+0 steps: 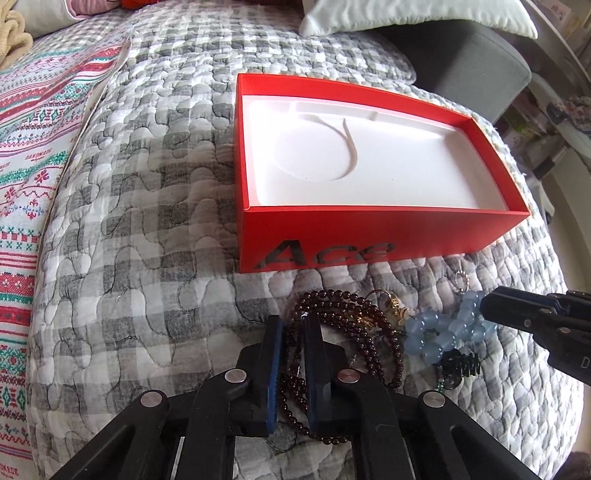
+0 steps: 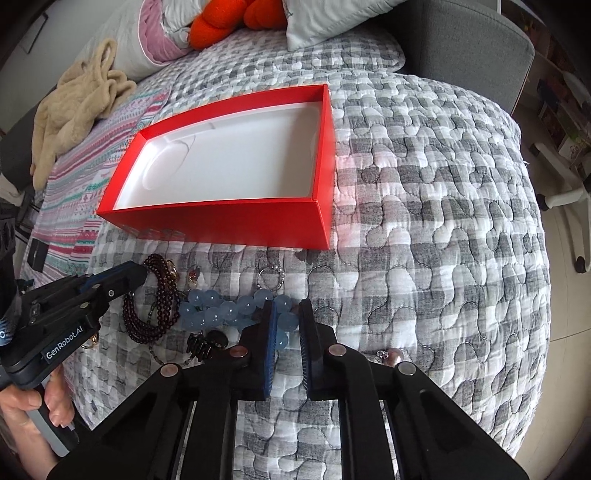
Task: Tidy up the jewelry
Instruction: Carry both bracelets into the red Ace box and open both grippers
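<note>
A red box (image 1: 369, 236) with a white empty inside stands on the quilt, also in the right wrist view (image 2: 236, 221). In front of it lies a heap of jewelry. A dark red bead necklace (image 1: 351, 317) (image 2: 155, 306) lies at the left; my left gripper (image 1: 292, 325) (image 2: 136, 275) has its jaws narrowly apart around a strand of it. A pale blue bead bracelet (image 1: 443, 328) (image 2: 221, 310) lies at the right; my right gripper (image 2: 288, 314) (image 1: 487, 306) has its jaws around its right end beads. A small silver ring (image 2: 269, 278) and a black bead piece (image 2: 201, 345) lie nearby.
The grey checked quilt (image 2: 424, 221) covers the bed. A striped blanket (image 1: 33, 155), a beige cloth (image 2: 74, 107), pillows and an orange plush (image 2: 221, 22) lie behind the box. A pearl-like piece (image 2: 391, 356) lies right of my right gripper. The bed edge drops off at the right.
</note>
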Available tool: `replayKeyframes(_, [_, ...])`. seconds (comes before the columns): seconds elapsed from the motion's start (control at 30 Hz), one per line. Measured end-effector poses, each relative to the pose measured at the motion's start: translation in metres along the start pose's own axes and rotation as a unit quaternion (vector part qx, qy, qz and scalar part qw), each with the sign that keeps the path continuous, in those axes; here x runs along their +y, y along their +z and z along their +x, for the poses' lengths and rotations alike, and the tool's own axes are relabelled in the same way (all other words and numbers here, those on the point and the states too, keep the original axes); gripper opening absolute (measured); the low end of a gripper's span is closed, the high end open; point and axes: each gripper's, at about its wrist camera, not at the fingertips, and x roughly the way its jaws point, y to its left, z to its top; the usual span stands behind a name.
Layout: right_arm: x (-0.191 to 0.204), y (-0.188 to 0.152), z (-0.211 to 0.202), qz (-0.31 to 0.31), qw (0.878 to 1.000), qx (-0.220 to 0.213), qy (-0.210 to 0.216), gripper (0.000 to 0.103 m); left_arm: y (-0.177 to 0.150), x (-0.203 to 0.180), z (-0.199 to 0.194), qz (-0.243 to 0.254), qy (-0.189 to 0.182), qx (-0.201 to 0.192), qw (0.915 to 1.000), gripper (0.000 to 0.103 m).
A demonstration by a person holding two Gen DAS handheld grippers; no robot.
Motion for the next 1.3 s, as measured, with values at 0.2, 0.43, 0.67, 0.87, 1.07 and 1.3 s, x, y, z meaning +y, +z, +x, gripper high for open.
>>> replayKeyframes(0.2, [0.002, -0.002, -0.024, 0.003, 1.000, -0.027, 0.013, 0.012, -0.002, -0.002, -0.026, -0.008, -0.020, -0.028, 0.9994, 0.004])
replayKeyframes(0.43, [0.014, -0.003, -0.058, -0.002, 0.997, -0.069, 0.039, 0.012, 0.007, -0.012, -0.057, -0.011, -0.040, -0.070, 0.9967, 0.003])
replayKeyframes(0.67, [0.023, 0.008, -0.081, -0.001, 0.992, -0.115, 0.044, 0.012, 0.022, -0.020, -0.083, -0.007, -0.067, -0.119, 0.9906, 0.003])
replayKeyframes(0.87, [0.018, 0.025, -0.106, 0.027, 0.984, -0.164, 0.061, 0.012, 0.041, -0.018, -0.084, -0.030, -0.099, -0.160, 0.9816, 0.003])
replayKeyframes(1.07, [0.026, 0.043, -0.099, 0.030, 0.982, -0.173, 0.065, 0.012, 0.055, -0.008, -0.053, -0.052, -0.087, -0.160, 0.9819, 0.003])
replayKeyframes(1.3, [0.030, 0.060, -0.087, 0.026, 0.981, -0.178, 0.070, 0.012, 0.061, 0.008, -0.027, -0.070, -0.048, -0.147, 0.9856, 0.003])
